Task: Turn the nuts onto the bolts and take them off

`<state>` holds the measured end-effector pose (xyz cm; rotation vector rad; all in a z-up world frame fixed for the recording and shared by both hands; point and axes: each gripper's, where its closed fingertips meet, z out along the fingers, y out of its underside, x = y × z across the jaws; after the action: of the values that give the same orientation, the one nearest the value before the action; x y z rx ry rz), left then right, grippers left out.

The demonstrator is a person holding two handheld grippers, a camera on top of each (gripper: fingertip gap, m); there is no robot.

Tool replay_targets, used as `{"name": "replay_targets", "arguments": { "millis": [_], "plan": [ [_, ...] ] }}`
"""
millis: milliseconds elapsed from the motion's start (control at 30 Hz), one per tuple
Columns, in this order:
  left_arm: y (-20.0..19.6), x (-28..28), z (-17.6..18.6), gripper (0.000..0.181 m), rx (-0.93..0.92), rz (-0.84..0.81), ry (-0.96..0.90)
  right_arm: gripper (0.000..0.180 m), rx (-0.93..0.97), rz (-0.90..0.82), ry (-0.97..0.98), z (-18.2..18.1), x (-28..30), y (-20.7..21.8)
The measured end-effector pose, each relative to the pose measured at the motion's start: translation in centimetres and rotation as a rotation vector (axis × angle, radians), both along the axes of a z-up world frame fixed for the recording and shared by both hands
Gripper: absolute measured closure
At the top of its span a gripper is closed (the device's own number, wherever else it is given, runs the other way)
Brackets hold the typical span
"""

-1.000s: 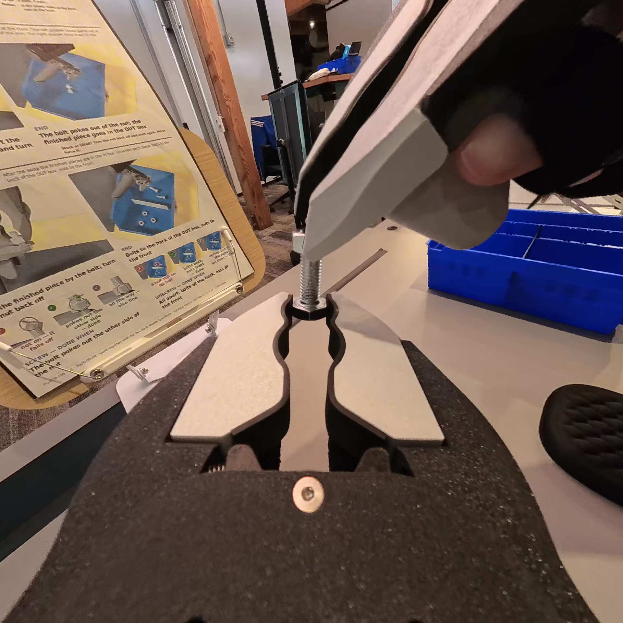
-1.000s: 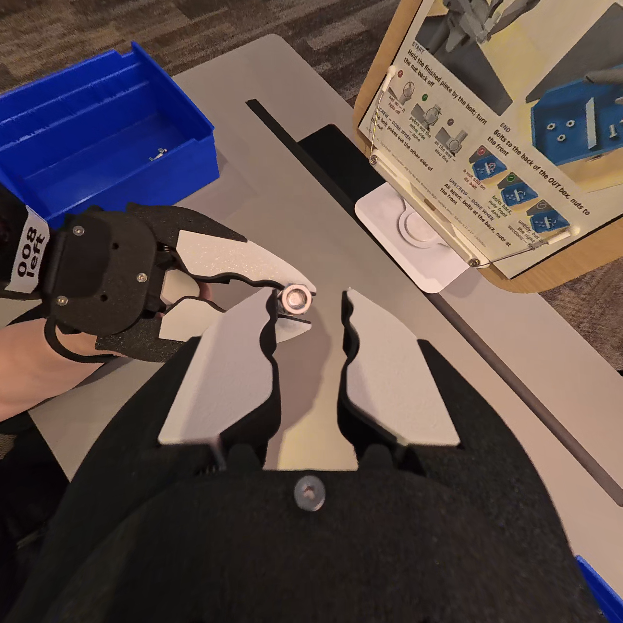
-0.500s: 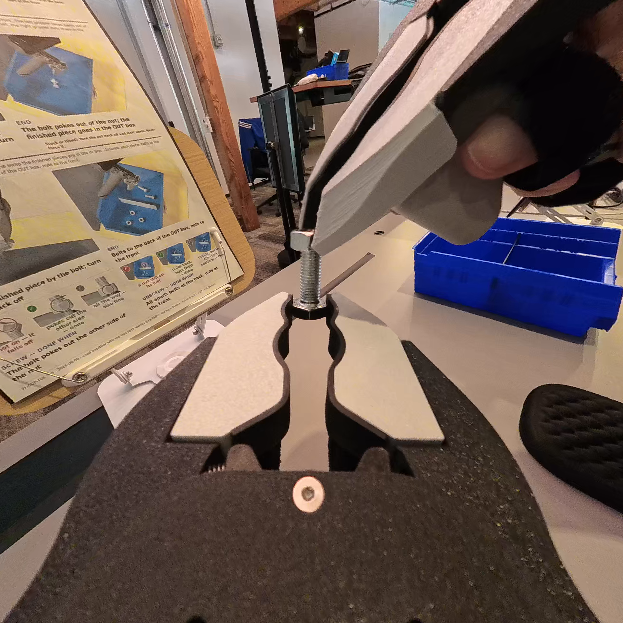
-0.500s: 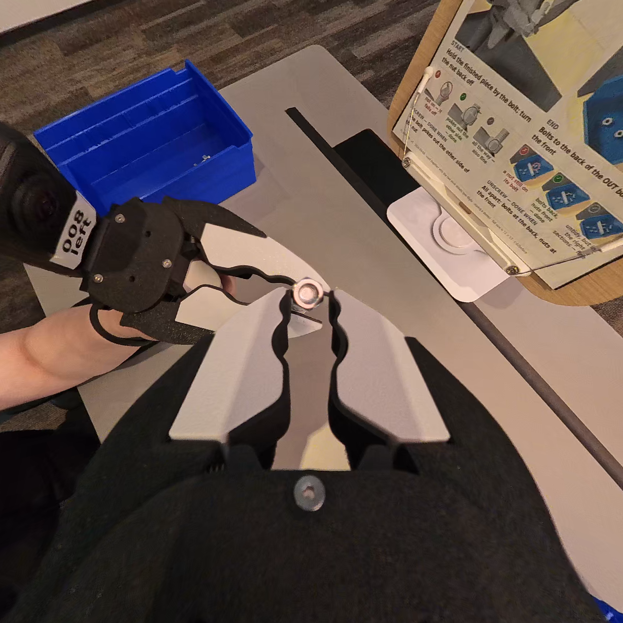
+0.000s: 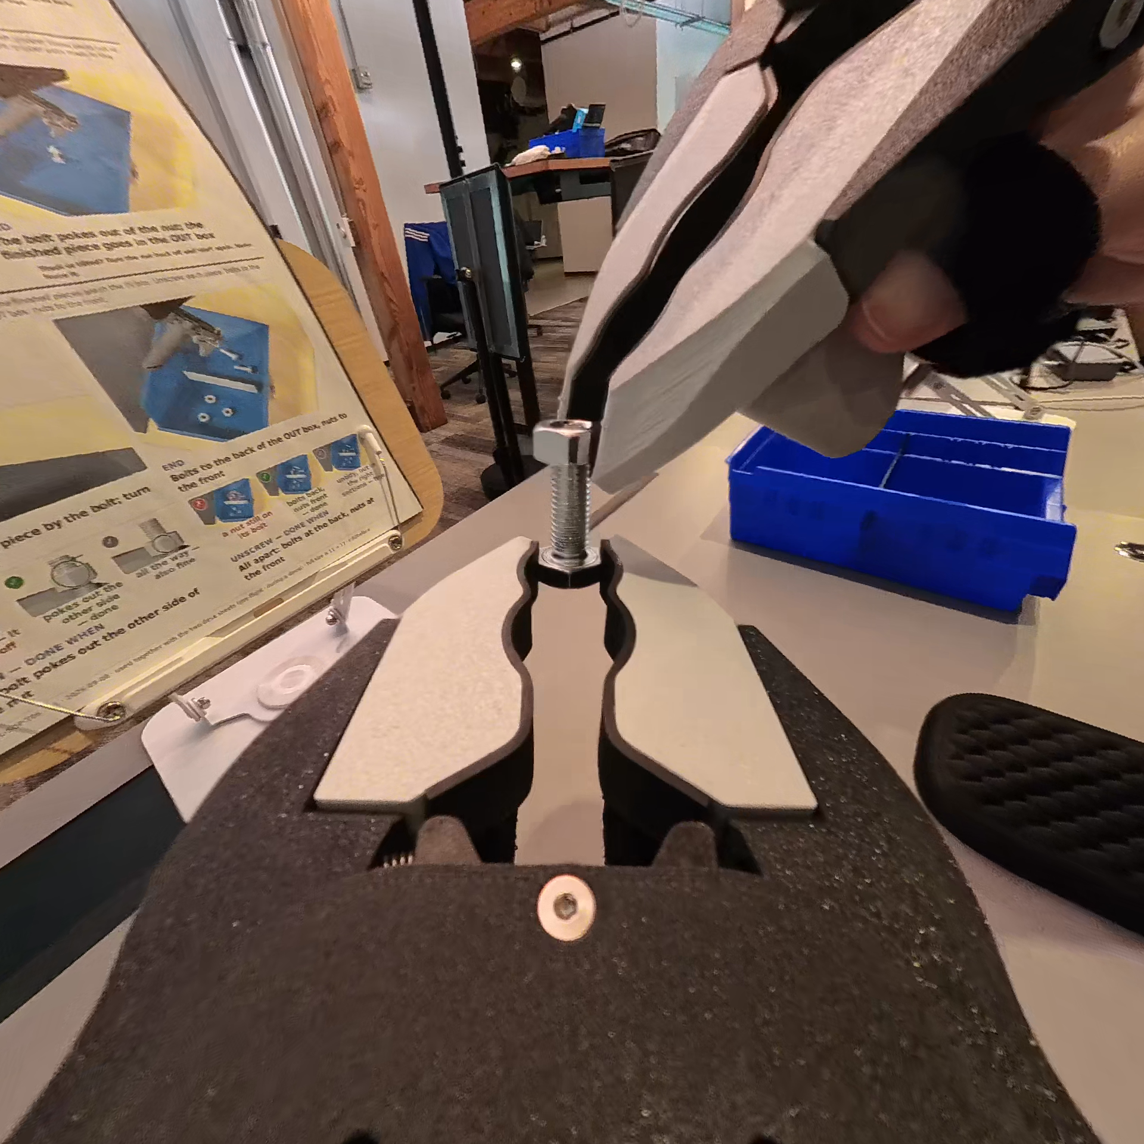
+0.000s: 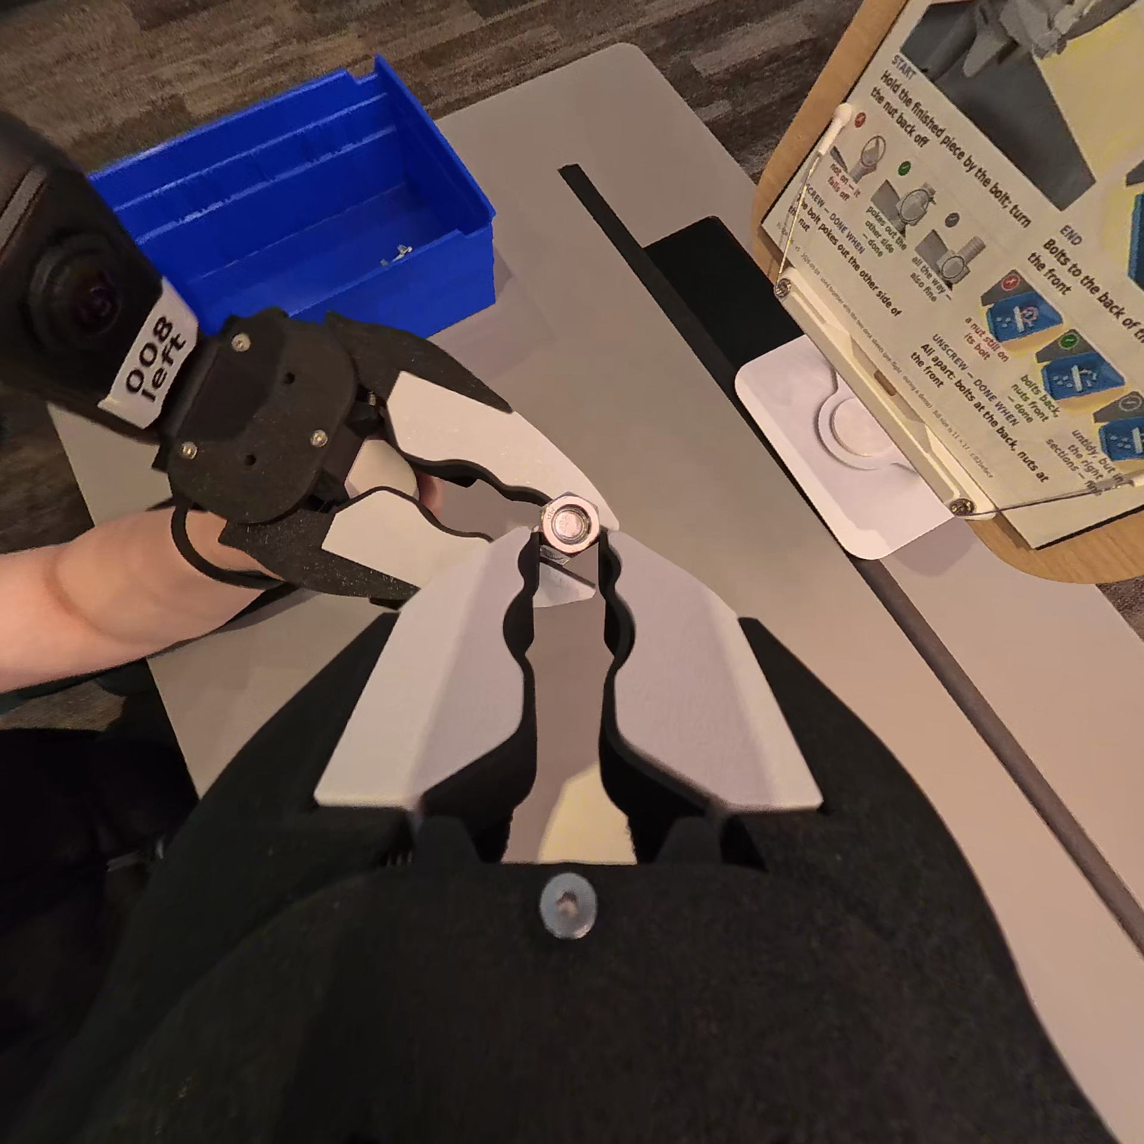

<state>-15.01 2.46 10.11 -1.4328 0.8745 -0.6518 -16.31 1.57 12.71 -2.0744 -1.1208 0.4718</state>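
Observation:
A silver bolt (image 5: 566,507) stands upright above the grey table (image 5: 836,650), hex head up. My left gripper (image 5: 568,566) is shut on the nut (image 5: 568,559) threaded at the bolt's lower end. My right gripper (image 6: 568,543) comes down from above and is shut on the bolt's hex head (image 6: 568,526). In the left wrist view one of its grey fingers (image 5: 681,346) reaches down to the head (image 5: 562,441). In the right wrist view the left gripper's fingers (image 6: 495,446) come in from the left beneath the head; the nut is hidden there.
A blue compartment bin (image 5: 897,514) sits on the table and also shows in the right wrist view (image 6: 297,204), holding a small metal piece. An instruction board on a wooden stand (image 6: 959,278) with a white base (image 6: 817,446) stands beside a dark slot (image 6: 650,266). A black textured pad (image 5: 1040,792) lies right. Left and right tips are no more than a few centimetres apart.
My right gripper was open beside the bolt head one second ago; it has closed onto it. Both grippers shifted slightly, with the bolt still upright between them.

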Motion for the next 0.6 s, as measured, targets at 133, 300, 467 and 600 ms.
{"name": "replay_targets", "arguments": {
  "millis": [133, 300, 467, 600],
  "plan": [
    [-1.7, 0.6, -0.2, 0.162, -0.025, -0.164, 0.029, 0.162, 0.051, 0.174, -0.109, -0.1, 0.4, -1.2],
    [-6.1, 1.2, -0.6, 0.163, -0.118, -0.502, 0.047, 0.162, 0.101, 0.504, -0.200, -0.4, 1.0, -4.6],
    [-8.0, 1.4, -0.3, 0.162, -0.138, -0.629, 0.023, 0.162, 0.151, 0.640, -0.198, -0.2, 1.1, -6.5],
    [-7.3, 1.4, 0.4, 0.163, -0.108, -0.576, -0.010, 0.140, 0.151, 0.529, -0.141, 0.8, 0.9, -5.6]
  ]
}}
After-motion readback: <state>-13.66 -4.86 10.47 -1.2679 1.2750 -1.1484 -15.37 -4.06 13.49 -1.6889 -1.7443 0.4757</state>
